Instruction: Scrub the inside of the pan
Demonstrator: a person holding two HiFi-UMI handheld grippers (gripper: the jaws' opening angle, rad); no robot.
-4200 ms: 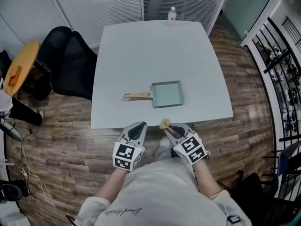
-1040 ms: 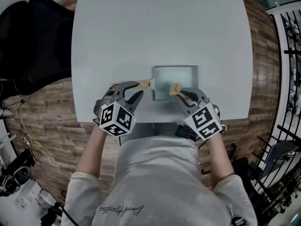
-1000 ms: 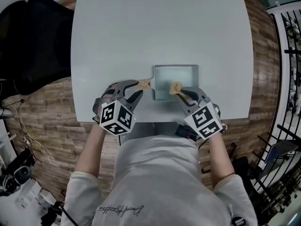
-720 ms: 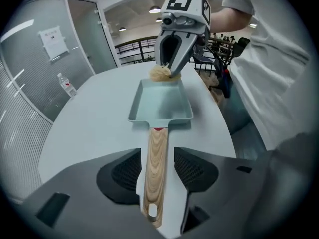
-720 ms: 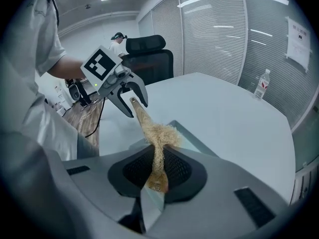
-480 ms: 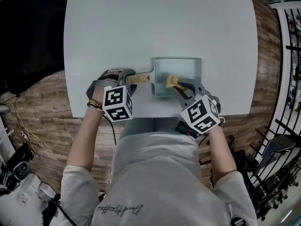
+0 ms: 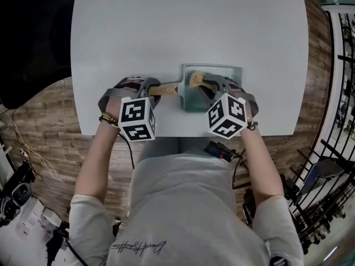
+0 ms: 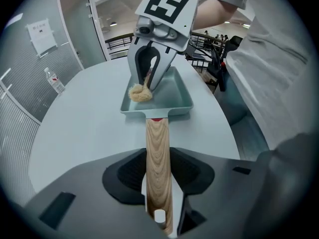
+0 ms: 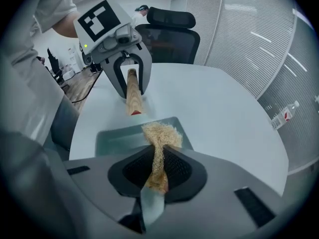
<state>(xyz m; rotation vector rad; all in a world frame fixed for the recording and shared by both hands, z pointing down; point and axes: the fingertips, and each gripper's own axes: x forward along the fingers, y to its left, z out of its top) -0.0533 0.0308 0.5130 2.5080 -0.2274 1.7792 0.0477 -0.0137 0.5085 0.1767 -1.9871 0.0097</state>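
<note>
My left gripper (image 8: 158,169) is clamped on the handle (image 8: 157,138). Its jaws have just been closing, and the wooden shaft sits between the pads, pressed on both sides. The handle runs straight out from my jaws to the pan (image 8: 175,96), which sits flat on the table (image 7: 188,26), close to the edge nearest me.

My right gripper (image 9: 158,169) comes in over the pan's near wall, pointing steeply down. Its jaws are nipped tight on a scrubber (image 9: 160,133), a tan fibrous wad that is squeezed thin between the pads and fans out past the tips. The free end is down inside the pan, by the far wall and toward the handle end.

Past the handle end of the pan, off the table, stands a black chair (image 9: 169,34). Well beyond the pan, a bottle (image 9: 285,114) stands upright at the table's far edge.
</note>
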